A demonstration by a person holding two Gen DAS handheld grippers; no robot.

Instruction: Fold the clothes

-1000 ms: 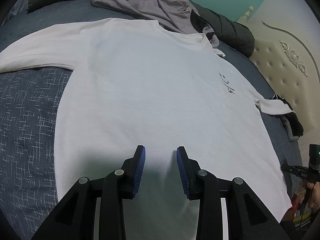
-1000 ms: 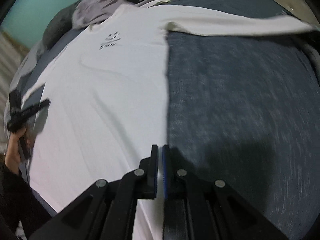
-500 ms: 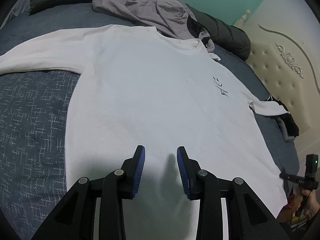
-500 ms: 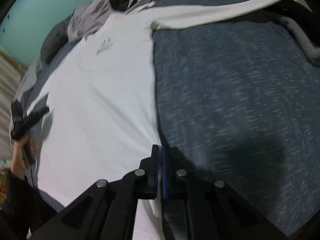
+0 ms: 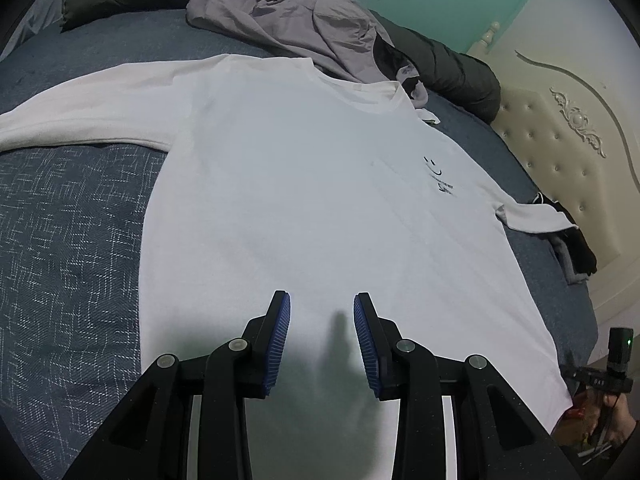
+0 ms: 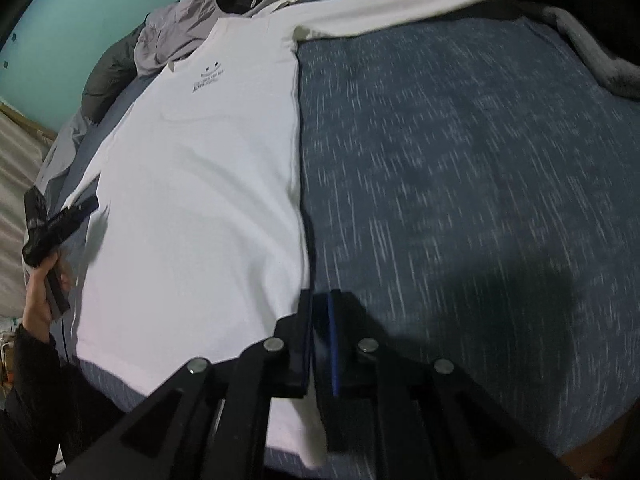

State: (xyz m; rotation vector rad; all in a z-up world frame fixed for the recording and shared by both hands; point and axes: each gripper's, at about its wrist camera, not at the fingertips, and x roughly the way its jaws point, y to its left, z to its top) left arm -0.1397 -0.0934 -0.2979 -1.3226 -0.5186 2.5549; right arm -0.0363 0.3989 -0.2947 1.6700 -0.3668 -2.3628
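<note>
Right now one white long-sleeved shirt [image 5: 304, 200] lies flat, chest up, on the blue bedspread [image 5: 68, 248], with one grey garment [image 5: 288, 20] bunched at twelve o'clock beyond its collar. Two grippers are out: the left gripper [image 5: 320, 340] hovers spread and empty over the hem, while the right gripper [image 6: 320, 344], nearly pressed together, is opening at the shirt's three o'clock side edge. Blur hides whether cloth is between its pads, and one sleeve end is cut off.
</note>
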